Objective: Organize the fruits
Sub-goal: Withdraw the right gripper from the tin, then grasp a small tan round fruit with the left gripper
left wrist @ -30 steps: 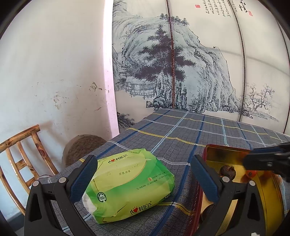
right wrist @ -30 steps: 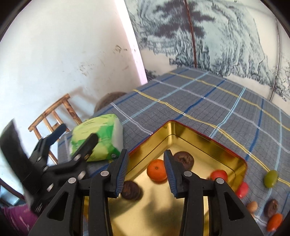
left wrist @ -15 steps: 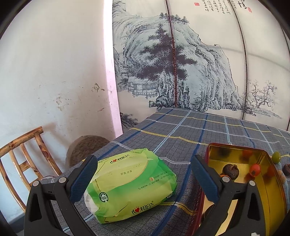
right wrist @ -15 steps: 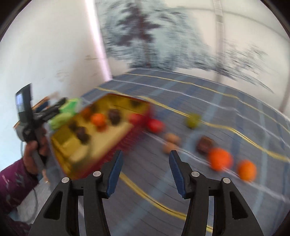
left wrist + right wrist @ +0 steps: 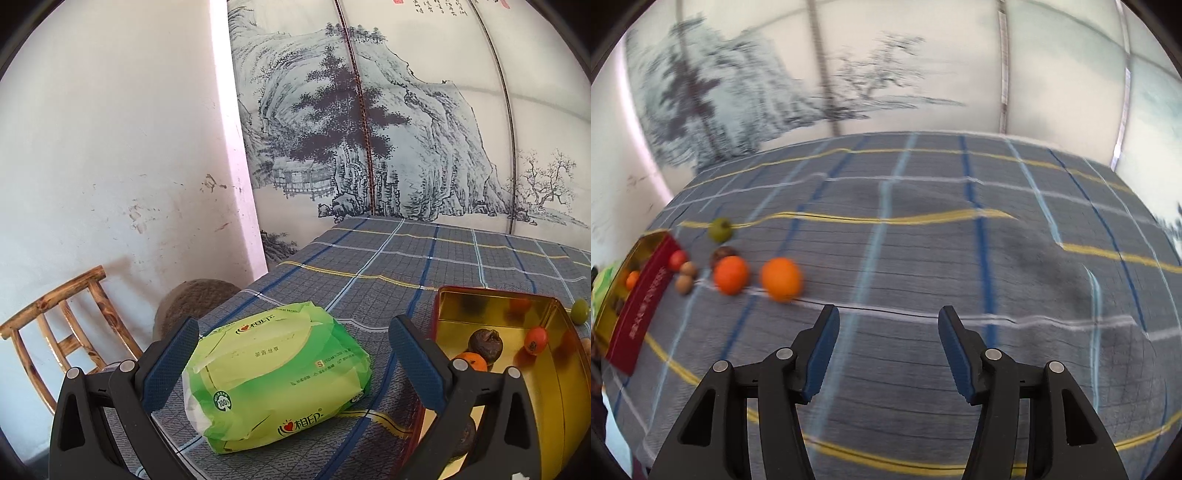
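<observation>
A red tin with a gold inside [image 5: 554,373] stands on the plaid cloth at the right of the left wrist view, holding a dark fruit [image 5: 485,344], an orange [image 5: 471,361] and a small red-orange fruit [image 5: 535,336]. My left gripper [image 5: 291,354] is open around a green tissue pack [image 5: 273,376]. In the right wrist view the tin [image 5: 639,299] is at far left. Beside it lie two oranges [image 5: 781,278], a green fruit [image 5: 720,229], a red one [image 5: 677,259] and small brown ones [image 5: 683,283]. My right gripper [image 5: 886,343] is open and empty, right of the fruits.
A wooden chair [image 5: 59,332] and a round woven stool [image 5: 195,299] stand off the table's left edge by the white wall. A painted screen [image 5: 406,129] backs the table. A green fruit [image 5: 580,311] lies just beyond the tin.
My right gripper has swung away from above the tin to the right over the cloth, past the loose fruits. The left gripper has barely moved.
</observation>
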Motion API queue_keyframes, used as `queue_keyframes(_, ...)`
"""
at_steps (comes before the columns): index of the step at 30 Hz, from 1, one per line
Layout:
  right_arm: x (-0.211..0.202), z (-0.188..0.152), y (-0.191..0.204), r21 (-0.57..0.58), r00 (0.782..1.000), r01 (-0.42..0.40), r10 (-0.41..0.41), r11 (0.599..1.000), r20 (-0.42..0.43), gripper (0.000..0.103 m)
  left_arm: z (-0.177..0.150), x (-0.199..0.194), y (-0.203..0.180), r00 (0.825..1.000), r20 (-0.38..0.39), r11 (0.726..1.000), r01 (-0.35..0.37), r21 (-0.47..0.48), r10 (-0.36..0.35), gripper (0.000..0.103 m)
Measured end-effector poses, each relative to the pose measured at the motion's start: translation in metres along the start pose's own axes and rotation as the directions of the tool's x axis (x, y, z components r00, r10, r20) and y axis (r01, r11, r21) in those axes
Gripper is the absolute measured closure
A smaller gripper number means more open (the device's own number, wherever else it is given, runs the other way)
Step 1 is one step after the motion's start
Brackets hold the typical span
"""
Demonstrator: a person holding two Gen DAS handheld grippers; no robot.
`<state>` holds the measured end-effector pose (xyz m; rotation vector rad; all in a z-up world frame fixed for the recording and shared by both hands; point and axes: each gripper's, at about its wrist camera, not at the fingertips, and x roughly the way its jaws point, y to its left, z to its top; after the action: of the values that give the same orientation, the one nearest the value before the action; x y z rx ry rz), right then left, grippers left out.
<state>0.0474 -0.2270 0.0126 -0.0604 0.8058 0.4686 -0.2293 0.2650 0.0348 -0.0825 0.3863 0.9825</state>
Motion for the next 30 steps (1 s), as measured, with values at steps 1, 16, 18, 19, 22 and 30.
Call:
queue_keyframes(1,0.002,-0.001,-0.007,0.011,1.000,0.004,-0.004,1.000,-0.001,0.046,0.000,0.000,-0.002,1.000,-0.001,1.000,-0.005,0.006,0.005,0.001)
queue_keyframes(16,0.016,-0.016,-0.043,0.137,0.996,-0.083,0.085,0.987,-0.014,0.037,0.051,-0.074,-0.104,0.940,0.045,0.912,0.316,0.260,-0.338,0.001)
queue_keyframes(18,0.016,-0.016,-0.044,0.142,0.996,-0.092,0.094,0.986,-0.009,0.037,0.055,-0.083,-0.146,0.894,-0.028,0.835,0.428,0.347,-0.447,0.002)
queue_keyframes(19,0.015,-0.016,-0.043,0.142,0.995,-0.095,0.096,0.985,-0.006,0.037,0.054,-0.084,-0.162,0.875,-0.064,0.803,0.468,0.369,-0.481,0.004)
queue_keyframes(22,0.014,-0.016,-0.044,0.152,0.993,-0.113,0.114,0.982,0.003,0.036,0.045,-0.088,-0.233,0.788,-0.259,0.677,0.614,0.406,-0.559,0.012)
queue_keyframes(30,0.010,-0.018,-0.053,0.188,0.987,-0.161,0.158,0.969,0.030,0.036,0.010,-0.046,-0.318,0.710,-0.549,0.704,0.653,0.278,-0.441,0.045)
